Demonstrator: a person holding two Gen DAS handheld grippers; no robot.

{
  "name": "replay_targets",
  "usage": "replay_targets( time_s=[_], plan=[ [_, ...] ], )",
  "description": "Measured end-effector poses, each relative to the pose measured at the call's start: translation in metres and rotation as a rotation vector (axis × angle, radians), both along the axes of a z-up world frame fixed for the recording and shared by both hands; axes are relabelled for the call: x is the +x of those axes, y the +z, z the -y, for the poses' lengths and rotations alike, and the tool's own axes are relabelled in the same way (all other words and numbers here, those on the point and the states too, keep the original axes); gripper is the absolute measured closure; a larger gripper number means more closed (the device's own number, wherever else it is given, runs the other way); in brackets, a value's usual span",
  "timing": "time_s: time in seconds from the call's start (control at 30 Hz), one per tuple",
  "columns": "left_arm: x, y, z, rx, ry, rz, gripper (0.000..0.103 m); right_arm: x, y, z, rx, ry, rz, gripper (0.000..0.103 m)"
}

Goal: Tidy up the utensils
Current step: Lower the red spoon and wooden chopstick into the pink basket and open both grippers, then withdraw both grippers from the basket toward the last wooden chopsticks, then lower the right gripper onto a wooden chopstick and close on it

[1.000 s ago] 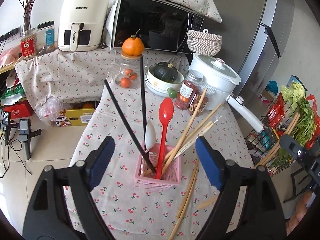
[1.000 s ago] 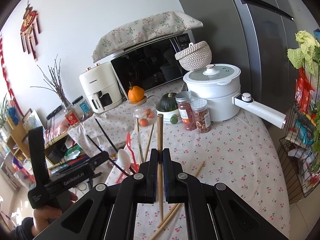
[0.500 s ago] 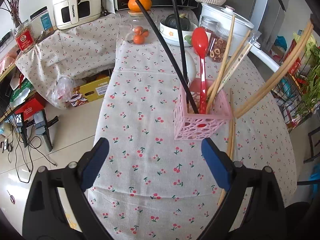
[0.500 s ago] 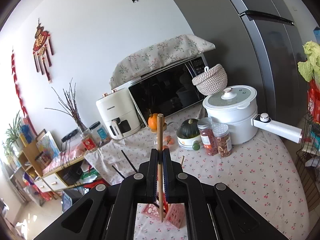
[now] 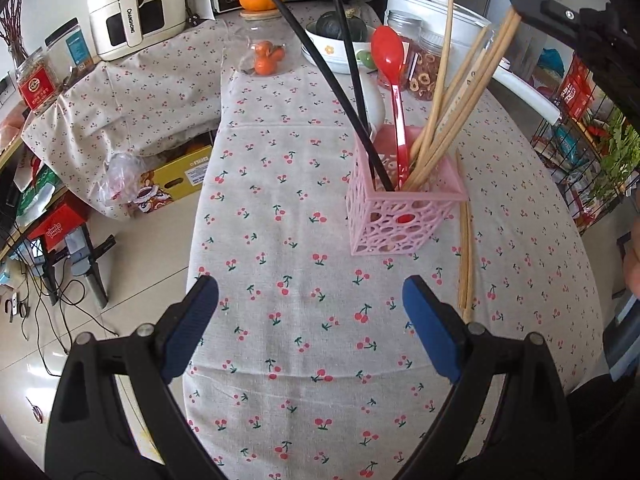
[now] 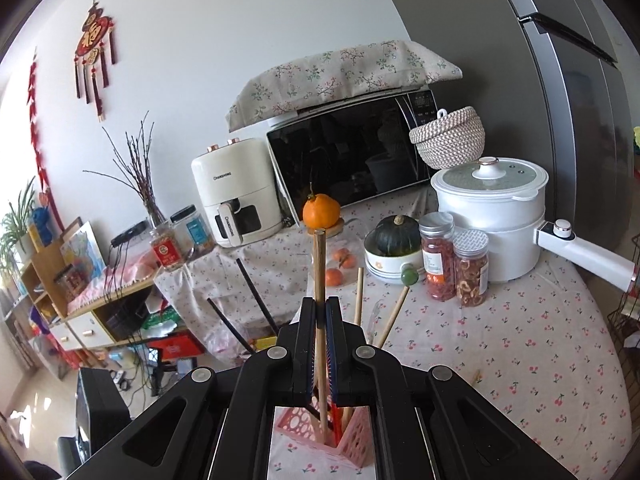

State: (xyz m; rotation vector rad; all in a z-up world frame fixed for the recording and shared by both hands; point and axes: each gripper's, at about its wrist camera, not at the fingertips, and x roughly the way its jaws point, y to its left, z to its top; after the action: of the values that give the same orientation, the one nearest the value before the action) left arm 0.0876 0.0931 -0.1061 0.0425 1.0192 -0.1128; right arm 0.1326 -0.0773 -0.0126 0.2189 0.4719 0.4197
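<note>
Chopsticks, a red spoon (image 5: 387, 53) and black sticks already stand in the pink lattice holder (image 5: 404, 216). The right gripper (image 6: 320, 340) pinches one wooden chopstick (image 6: 319, 264), its tip inside the holder. The left gripper (image 5: 310, 328) hangs spread and empty. Two loose chopsticks (image 5: 465, 256) lie on the tablecloth (image 5: 296, 264) beside the holder, apparently left to collect.

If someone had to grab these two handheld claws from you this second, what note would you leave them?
Right gripper: shut on a wooden chopstick, lower end already down in the pink holder.
Left gripper: open, empty, hovering over the tablecloth short of the holder.
Done: black chopsticks, red spoon and several wooden chopsticks stand in the holder.
Left: release this one, then collect the loose chopsticks lying right of the holder.
</note>
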Motion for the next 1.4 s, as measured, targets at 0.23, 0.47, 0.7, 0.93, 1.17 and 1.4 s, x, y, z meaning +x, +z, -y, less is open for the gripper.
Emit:
replay_targets(
  time_s=[0.23,0.47,0.7,0.93,1.17,1.4],
  plan=[
    [0.001,-0.001,0.002,-0.045,-0.003,-0.021,0.010,-0.001,-0.009,0.001,-0.009,0.020,-0.027,0.059],
    [-0.001,0.002,0.015,-0.037,-0.033,-0.011,0.010,-0.012,0.003,0.037,0.020,-0.013,-0.042,0.034],
    [-0.003,-0.001,0.033,-0.034,-0.061,-0.015,0.009,-0.019,-0.010,0.062,-0.072,-0.057,-0.136,0.019],
    [-0.001,-0.012,0.054,-0.035,-0.080,-0.057,0.009,-0.009,-0.054,0.086,-0.134,-0.127,-0.323,0.017],
    [0.002,-0.022,0.065,-0.012,-0.092,-0.090,0.008,0.011,-0.105,0.094,-0.175,-0.171,-0.529,0.017],
    [0.004,-0.030,0.062,-0.010,-0.086,-0.137,0.008,0.031,-0.146,0.081,-0.200,-0.152,-0.667,0.017]
  ],
)
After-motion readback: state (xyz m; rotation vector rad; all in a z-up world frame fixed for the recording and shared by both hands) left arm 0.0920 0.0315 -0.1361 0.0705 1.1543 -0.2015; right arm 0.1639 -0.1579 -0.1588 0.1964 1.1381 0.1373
